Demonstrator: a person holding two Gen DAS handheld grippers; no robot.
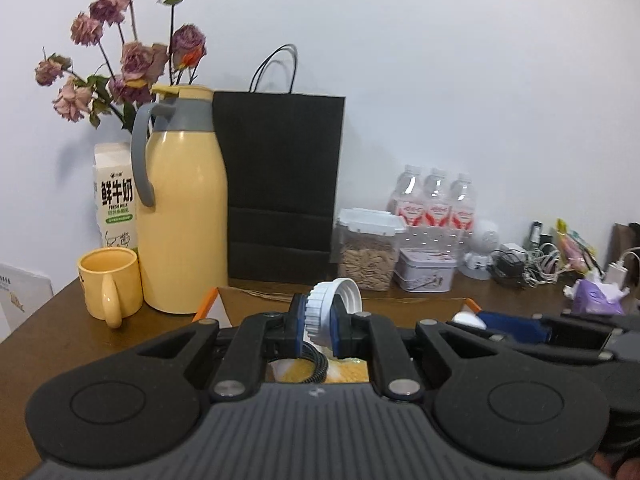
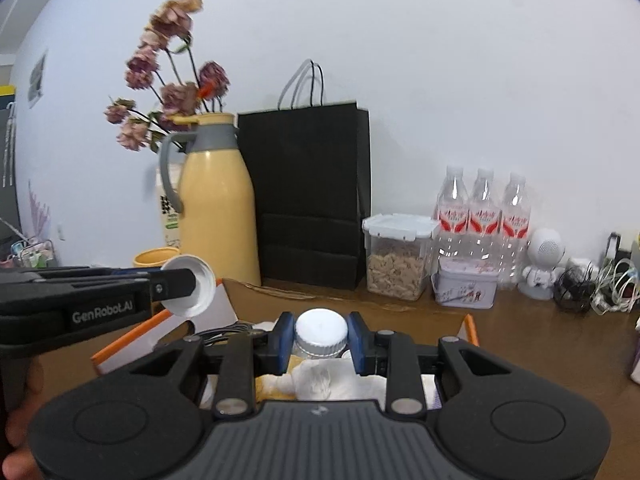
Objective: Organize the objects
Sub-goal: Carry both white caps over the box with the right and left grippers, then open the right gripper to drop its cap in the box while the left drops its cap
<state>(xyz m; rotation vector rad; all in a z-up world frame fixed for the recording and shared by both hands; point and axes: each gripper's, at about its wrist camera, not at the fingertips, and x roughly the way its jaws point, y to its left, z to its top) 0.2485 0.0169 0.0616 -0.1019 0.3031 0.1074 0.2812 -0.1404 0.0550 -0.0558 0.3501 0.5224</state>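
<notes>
2 grips hang above the open box (image 2: pixel 470 326) on the tabletop (image 1: pixel 60 332): the left gripper (image 1: pixel 320 314) pinches a white lid (image 1: pixel 334 304) by its rim, the right gripper (image 2: pixel 320 338) clamps a capped jar (image 2: pixel 320 336). Such a thin edge hold could let the lid twist out and drop among the box's clutter; the jar's smooth cap could slip too.

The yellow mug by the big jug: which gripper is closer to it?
Left. The left gripper, pinching a white cap, sits just right of the yellow mug. The right gripper, clamped on a small white-lidded jar, is farther right, beyond the left one.
</notes>
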